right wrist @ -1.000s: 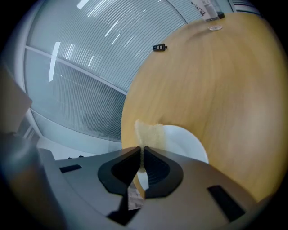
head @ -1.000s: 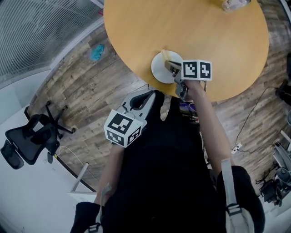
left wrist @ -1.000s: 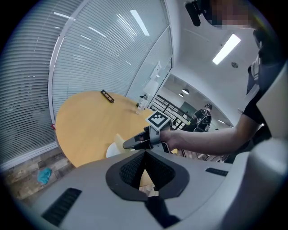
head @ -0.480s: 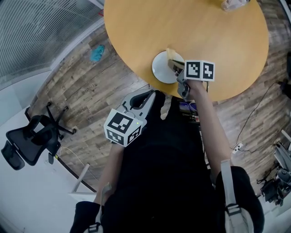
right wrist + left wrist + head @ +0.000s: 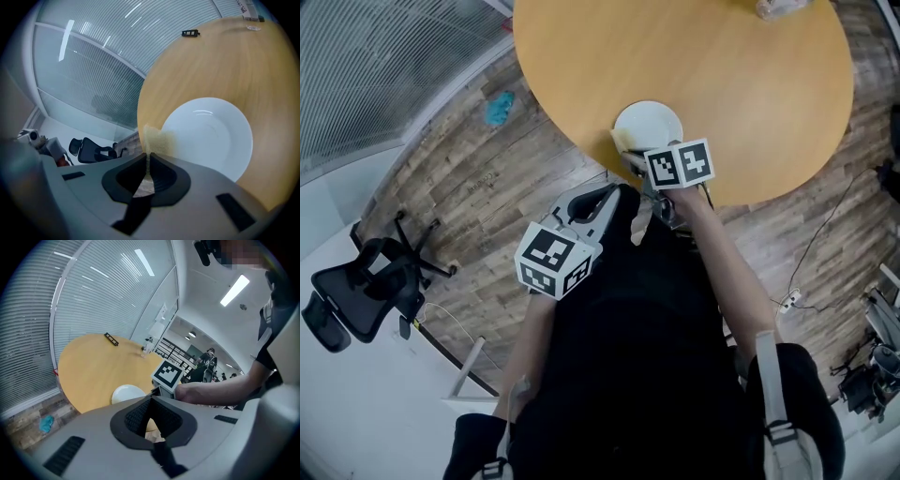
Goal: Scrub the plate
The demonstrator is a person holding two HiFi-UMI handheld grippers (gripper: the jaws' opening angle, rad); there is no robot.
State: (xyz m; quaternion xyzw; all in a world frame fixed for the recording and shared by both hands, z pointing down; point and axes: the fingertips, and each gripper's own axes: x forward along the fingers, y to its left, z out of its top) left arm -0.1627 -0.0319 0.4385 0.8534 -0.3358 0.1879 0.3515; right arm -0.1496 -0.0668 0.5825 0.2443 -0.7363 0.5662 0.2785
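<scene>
A white plate [image 5: 651, 122] sits near the front edge of the round wooden table [image 5: 750, 84]. My right gripper [image 5: 628, 152] is shut on a tan sponge [image 5: 622, 142] at the plate's near-left rim. In the right gripper view the sponge [image 5: 157, 139] sticks out of the gripper [image 5: 148, 157] and overlaps the rim of the plate [image 5: 211, 136]. My left gripper [image 5: 598, 199] is held off the table by the person's body, shut and holding nothing. Its own view shows the plate [image 5: 126, 393] beyond the closed gripper [image 5: 152, 398].
A clear bottle [image 5: 780, 7] stands at the table's far side, and a small black object [image 5: 190, 33] lies near the far edge. On the wood floor lie a teal cloth [image 5: 499, 108] and cables [image 5: 825, 234]. A black office chair [image 5: 366, 286] stands at left.
My right gripper has drawn the sponge from the plate's right side across to its near-left rim, toward the person. The left gripper has stayed put.
</scene>
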